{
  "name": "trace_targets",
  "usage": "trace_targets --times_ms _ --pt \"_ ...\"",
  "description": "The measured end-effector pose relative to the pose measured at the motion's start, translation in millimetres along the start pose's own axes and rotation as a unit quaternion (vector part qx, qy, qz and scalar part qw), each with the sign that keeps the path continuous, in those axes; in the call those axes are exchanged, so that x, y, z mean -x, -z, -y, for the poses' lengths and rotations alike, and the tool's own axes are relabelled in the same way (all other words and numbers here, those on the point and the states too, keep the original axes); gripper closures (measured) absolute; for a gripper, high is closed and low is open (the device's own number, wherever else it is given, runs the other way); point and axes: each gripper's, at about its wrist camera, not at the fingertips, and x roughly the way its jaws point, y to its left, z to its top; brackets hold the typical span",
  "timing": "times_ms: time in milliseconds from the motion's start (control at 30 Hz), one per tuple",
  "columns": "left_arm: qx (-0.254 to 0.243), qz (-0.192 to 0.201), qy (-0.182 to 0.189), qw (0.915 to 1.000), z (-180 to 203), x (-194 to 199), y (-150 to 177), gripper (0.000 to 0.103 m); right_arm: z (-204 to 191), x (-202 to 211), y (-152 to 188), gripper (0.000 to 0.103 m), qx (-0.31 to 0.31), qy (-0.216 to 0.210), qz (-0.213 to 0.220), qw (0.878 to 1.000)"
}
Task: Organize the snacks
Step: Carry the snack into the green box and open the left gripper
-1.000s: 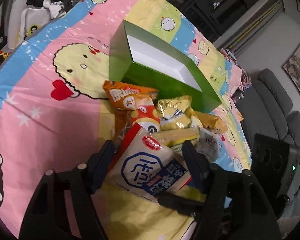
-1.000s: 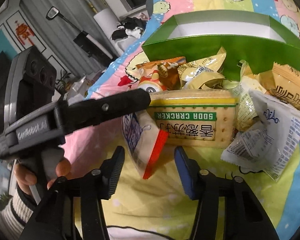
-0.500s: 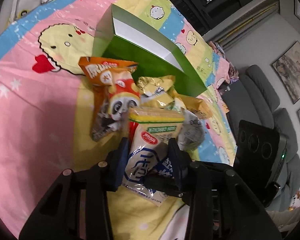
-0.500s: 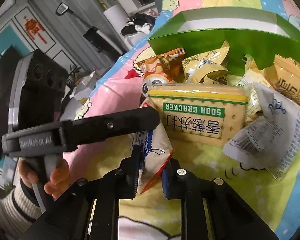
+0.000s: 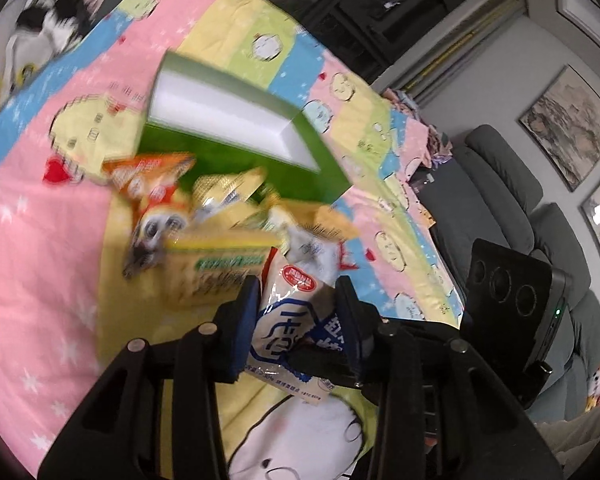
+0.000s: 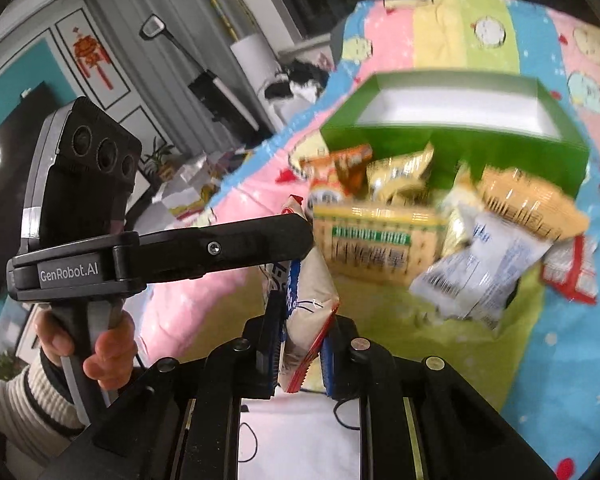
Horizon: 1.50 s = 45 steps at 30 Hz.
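Note:
A white snack packet with blue print and a red edge [image 5: 284,328] is held off the cloth by both grippers. My left gripper [image 5: 298,312] is shut on its sides. My right gripper [image 6: 300,344] is shut on its lower edge [image 6: 308,320]. The left gripper's body [image 6: 160,244] crosses the right wrist view. An open green box with a white inside [image 5: 228,120] lies behind a heap of snacks: a soda cracker pack [image 5: 212,268], an orange bag [image 5: 148,176], gold packets [image 5: 228,188] and a white-blue sachet [image 6: 484,268].
A cartoon-print cloth [image 5: 40,240] covers the table. A grey sofa [image 5: 500,200] stands to the right in the left wrist view. The right gripper's body [image 5: 512,300] sits near it. A red-white packet [image 6: 572,272] lies at the heap's right.
Both grippers closed on the white-blue packet and lifted it back off the heap. The soda cracker pack now lies uncovered. Both views are blurred by motion.

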Motion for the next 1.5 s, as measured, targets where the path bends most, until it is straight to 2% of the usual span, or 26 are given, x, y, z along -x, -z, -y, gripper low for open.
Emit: trace_targets --times_ms 167,333,467,700,900,967,1000,1033,1067,1100,1200,1267,1367,1500 --pt "-0.038 0.013 -0.001 0.9992 27 -4 -36 0.065 5 23 -23 0.085 0.014 0.013 0.041 0.999" --pt "-0.063 0.029 -0.007 0.9975 38 -15 -75 0.065 16 37 -57 0.085 0.023 0.028 0.079 0.996" --pt "-0.056 0.038 -0.004 0.9977 32 -21 -98 0.065 27 39 -82 0.085 0.031 0.039 0.097 0.994" --pt "-0.037 0.034 -0.022 0.9985 12 -48 -134 0.065 55 19 -111 0.085 0.029 0.045 0.096 0.994" --pt "0.001 0.033 -0.048 0.9983 -15 -69 -153 0.065 73 -13 -134 0.085 0.027 0.060 0.073 0.995" --pt "0.024 0.032 -0.072 0.9966 -26 -77 -156 0.046 78 -24 -140 0.084 0.027 0.084 0.065 0.994" --pt "0.030 0.030 -0.078 0.9960 -28 -79 -156 0.023 80 -30 -143 0.078 0.025 0.099 0.058 0.993" --pt "0.039 0.029 -0.088 0.9950 -32 -81 -155 0.013 82 -34 -145 0.073 0.021 0.111 0.054 0.992" --pt "0.042 0.030 -0.092 0.9944 -33 -81 -154 0.013 84 -36 -145 0.060 0.015 0.129 0.051 0.990" --pt "0.043 0.031 -0.093 0.9942 -35 -78 -151 0.013 85 -35 -144 0.053 0.012 0.134 0.053 0.989" --pt "0.041 0.035 -0.105 0.9930 -35 -69 -145 0.013 87 -21 -139 0.052 0.010 0.125 0.068 0.990" --pt "0.042 0.040 -0.111 0.9921 -35 -62 -141 0.012 86 -6 -134 0.050 0.010 0.138 0.080 0.987" --pt "0.047 0.048 -0.121 0.9904 -33 -47 -132 0.004 88 21 -123 0.044 0.001 0.144 0.097 0.985" --pt "0.047 0.056 -0.140 0.9875 -30 -25 -115 0.003 94 54 -105 0.042 -0.020 0.152 0.112 0.982"
